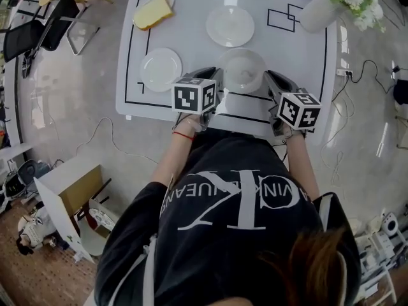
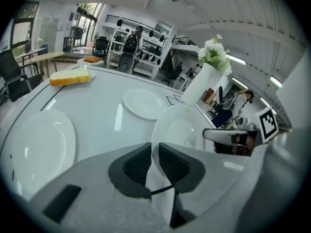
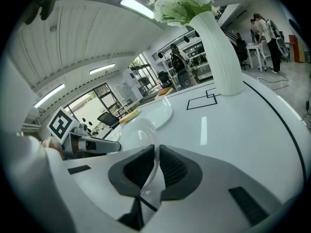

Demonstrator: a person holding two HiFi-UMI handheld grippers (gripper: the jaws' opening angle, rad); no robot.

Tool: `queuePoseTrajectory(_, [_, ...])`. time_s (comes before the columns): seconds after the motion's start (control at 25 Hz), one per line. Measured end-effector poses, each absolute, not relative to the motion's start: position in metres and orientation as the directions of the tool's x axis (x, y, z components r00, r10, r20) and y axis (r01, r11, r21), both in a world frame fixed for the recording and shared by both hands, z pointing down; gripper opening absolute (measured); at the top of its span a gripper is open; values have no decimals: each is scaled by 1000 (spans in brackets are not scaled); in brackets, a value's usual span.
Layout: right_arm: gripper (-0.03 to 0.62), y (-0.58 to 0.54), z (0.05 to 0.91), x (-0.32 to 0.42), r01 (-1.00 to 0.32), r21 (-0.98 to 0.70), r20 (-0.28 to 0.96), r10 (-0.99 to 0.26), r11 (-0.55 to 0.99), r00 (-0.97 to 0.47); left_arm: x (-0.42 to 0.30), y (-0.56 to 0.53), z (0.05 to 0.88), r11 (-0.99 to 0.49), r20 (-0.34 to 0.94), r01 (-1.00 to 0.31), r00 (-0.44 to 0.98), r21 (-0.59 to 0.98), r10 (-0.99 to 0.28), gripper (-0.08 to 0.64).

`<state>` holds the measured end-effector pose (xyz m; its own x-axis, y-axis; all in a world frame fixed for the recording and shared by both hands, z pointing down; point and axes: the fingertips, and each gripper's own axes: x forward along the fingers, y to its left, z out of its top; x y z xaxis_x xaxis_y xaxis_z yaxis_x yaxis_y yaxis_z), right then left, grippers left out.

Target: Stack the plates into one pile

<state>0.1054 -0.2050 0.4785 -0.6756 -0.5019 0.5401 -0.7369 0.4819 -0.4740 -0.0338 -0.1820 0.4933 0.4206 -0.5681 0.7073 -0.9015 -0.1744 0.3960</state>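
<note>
Entry: I have left gripper (image 2: pixel 154 161) and right gripper (image 3: pixel 155 165) angled downward, forearms side by side, each nearly closed, pinching opposite rims of one plate (image 1: pixel 242 67).

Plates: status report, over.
Left tongs and right tongs both clamped on near plate, opposite rims. Left plate, far plate lie apart, unstacked. Nothing between them.

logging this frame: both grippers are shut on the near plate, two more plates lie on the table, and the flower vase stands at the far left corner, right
No: the flower vase stands at the far right corner, not the far left, as the head view shows. The rest holds.
</note>
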Motion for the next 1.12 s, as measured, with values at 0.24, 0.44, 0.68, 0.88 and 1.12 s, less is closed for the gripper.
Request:
queuePoseTrajectory(0.24, [32, -231, 481, 83, -743, -482, 549, -501, 464, -669, -57, -207, 497, -161, 708, -895, 429, 415, -561, 48])
queuePoseTrajectory(0.44, [32, -255, 480, 71, -760, -475, 553, -521, 444, -650, -69, -234, 497, -166, 696, -886, 445, 432, -563, 48])
queuePoseTrajectory(0.68, [32, -286, 479, 56, -775, -464, 554, -543, 429, -631, -84, -262, 500, -152, 685, -876, 456, 457, -568, 48])
queuePoseTrajectory(0.88, [34, -305, 479, 46, -788, -461, 557, -558, 409, -615, -95, -284, 498, -165, 683, -876, 460, 453, -567, 48])
queuePoseTrajectory(1.12, [44, -327, 484, 44, -802, -469, 555, -584, 369, -593, -95, -307, 498, -210, 675, -870, 482, 447, -559, 55])
